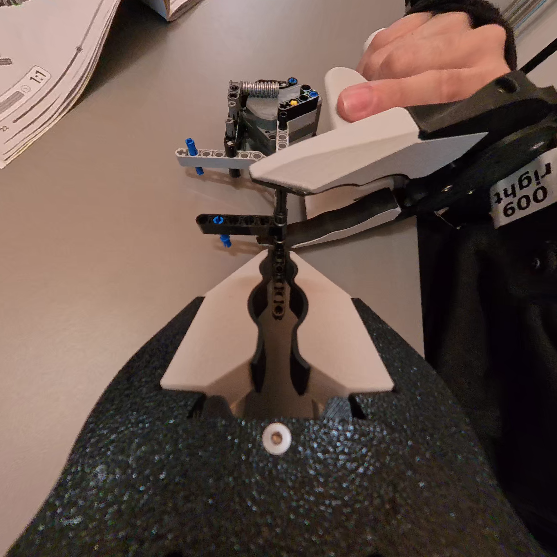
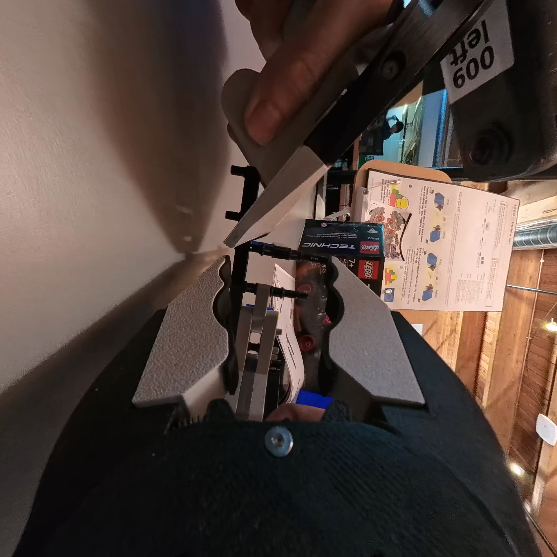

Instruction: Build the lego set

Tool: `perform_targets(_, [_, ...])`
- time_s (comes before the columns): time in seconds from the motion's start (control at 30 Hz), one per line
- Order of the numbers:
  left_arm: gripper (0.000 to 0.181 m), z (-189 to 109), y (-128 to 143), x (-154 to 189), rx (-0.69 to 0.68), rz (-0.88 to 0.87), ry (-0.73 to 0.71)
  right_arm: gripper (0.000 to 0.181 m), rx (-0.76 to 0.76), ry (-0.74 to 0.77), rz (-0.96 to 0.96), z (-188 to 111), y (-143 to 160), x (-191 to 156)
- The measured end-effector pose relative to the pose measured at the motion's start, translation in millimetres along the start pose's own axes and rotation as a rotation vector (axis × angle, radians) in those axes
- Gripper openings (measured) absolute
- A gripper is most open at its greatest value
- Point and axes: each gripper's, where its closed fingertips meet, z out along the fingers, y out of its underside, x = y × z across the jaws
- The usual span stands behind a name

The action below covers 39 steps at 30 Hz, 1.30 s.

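Note:
My left gripper (image 1: 277, 253) is shut on a black L-shaped Technic beam (image 1: 235, 224), seen edge-on between its pads. The beam's short arm points left and carries two blue pins (image 1: 216, 220). A black axle (image 1: 281, 205) stands in the beam's corner. My right gripper (image 1: 284, 214) comes in from the right and is shut on that axle and beam, one fingertip on the axle's end. In the right wrist view the axle (image 2: 280, 251) spans the right gripper (image 2: 277, 259). A grey and black model with a metal spring (image 1: 262, 88) stands on the table behind.
Open instruction booklets (image 1: 45, 75) lie at the far left of the grey table (image 1: 90, 271). A hand (image 1: 422, 66) holds the right gripper. A dark set box (image 2: 340, 250) and a printed sheet on a board (image 2: 437, 241) stand beyond.

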Motion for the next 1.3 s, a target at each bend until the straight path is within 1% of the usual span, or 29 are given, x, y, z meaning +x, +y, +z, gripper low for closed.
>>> perform_targets(0.2, [0.006, -0.4, -3.6, -1.5, 0.022, 0.004, -0.007, 0.059, -0.005, 0.001, 0.067, 1.2, 4.2, 2.3])
perform_targets(0.37, [0.006, 1.9, -1.7, -3.3, 0.007, 0.027, -0.027, 0.058, -0.011, -0.007, 0.077, 2.5, 5.3, -0.3])
perform_targets(0.57, [0.005, 2.3, -1.7, -5.8, 0.006, 0.03, -0.044, 0.058, -0.019, 0.02, 0.03, 3.8, 4.8, -0.1])
perform_targets(0.73, [0.006, 4.5, 0.5, -7.5, -0.003, 0.032, -0.052, 0.056, -0.014, 0.015, 0.055, 5.0, 6.0, -3.1])
perform_targets(0.93, [0.006, 6.4, 1.0, -9.2, -0.004, 0.039, -0.063, 0.053, -0.017, 0.038, 0.057, 5.5, 7.6, -5.4])
perform_targets(1.0, [0.005, 6.7, 1.2, -9.8, -0.005, 0.041, -0.067, 0.051, -0.023, 0.047, 0.032, 5.7, 7.1, -6.3])
perform_targets(1.3, [0.005, 6.8, 0.2, -10.4, 0.004, 0.039, -0.065, 0.049, -0.027, 0.046, 0.042, 6.1, 8.3, -6.2])
